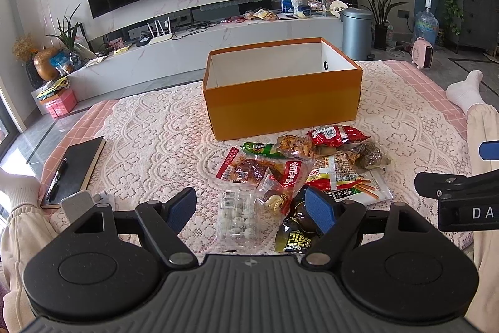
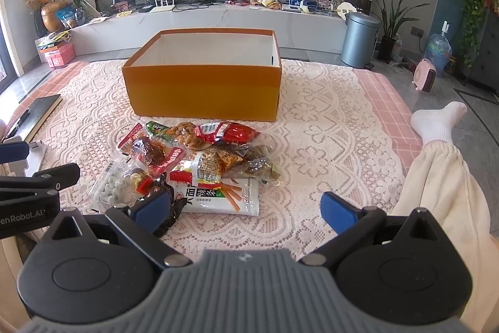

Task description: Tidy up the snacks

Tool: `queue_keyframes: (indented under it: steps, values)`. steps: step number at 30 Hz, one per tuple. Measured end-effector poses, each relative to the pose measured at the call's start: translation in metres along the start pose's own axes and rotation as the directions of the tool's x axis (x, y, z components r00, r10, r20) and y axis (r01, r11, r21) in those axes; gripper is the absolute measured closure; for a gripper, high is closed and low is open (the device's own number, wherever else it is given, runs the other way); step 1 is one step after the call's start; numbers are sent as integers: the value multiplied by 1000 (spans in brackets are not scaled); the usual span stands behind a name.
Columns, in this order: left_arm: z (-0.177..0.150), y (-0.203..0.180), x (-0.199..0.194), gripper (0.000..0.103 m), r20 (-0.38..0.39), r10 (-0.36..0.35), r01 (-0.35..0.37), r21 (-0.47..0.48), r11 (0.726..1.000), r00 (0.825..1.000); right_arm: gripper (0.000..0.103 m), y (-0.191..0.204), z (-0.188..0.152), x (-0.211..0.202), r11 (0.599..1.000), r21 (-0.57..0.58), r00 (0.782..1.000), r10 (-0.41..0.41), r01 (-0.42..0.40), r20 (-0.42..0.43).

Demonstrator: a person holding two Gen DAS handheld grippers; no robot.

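An open orange box [image 1: 282, 95] [image 2: 202, 89] with a white, empty-looking inside stands on the lace cloth. In front of it lies a pile of snack packets [image 1: 299, 170] [image 2: 193, 158]: a clear pack of white balls [image 1: 238, 216], a red pack [image 1: 335, 134], a white strip-snack bag [image 2: 218, 192], a black pack [image 1: 296, 234]. My left gripper [image 1: 251, 209] is open and empty, hovering just before the pile's near edge. My right gripper [image 2: 244, 206] is open and empty, near the white bag's front right.
A black notebook with a pen [image 1: 73, 170] lies on the cloth at the left. The person's legs and white socks [image 2: 436, 120] rest on both sides. Behind the table are a TV stand [image 1: 218, 33] and a grey bin [image 1: 357, 33].
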State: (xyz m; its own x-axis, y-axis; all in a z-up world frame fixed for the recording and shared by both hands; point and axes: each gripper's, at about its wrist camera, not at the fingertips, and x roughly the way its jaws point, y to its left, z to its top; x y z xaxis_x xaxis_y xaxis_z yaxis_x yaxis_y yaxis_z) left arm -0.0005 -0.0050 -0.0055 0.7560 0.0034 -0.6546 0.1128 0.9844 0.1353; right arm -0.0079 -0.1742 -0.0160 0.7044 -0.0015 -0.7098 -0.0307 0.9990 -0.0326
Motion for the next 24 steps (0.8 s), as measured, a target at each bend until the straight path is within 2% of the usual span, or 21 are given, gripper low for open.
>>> queue_keyframes:
  steps: [15,23,24]
  values:
    - [-2,-7,-4,10,-3,-14,14,6,1000,1000,3,0,0,0,1000,1,1000,2,-2,-2]
    - [0,0,0,10,-19,-46,47,16,999,999,3,-1,-2,3,1000,10,1000,18,-18,2]
    - [0,2,1,13,-18,-56,56,10,998,998,3,-2,-2,4,1000,17,1000,21,-21,8]
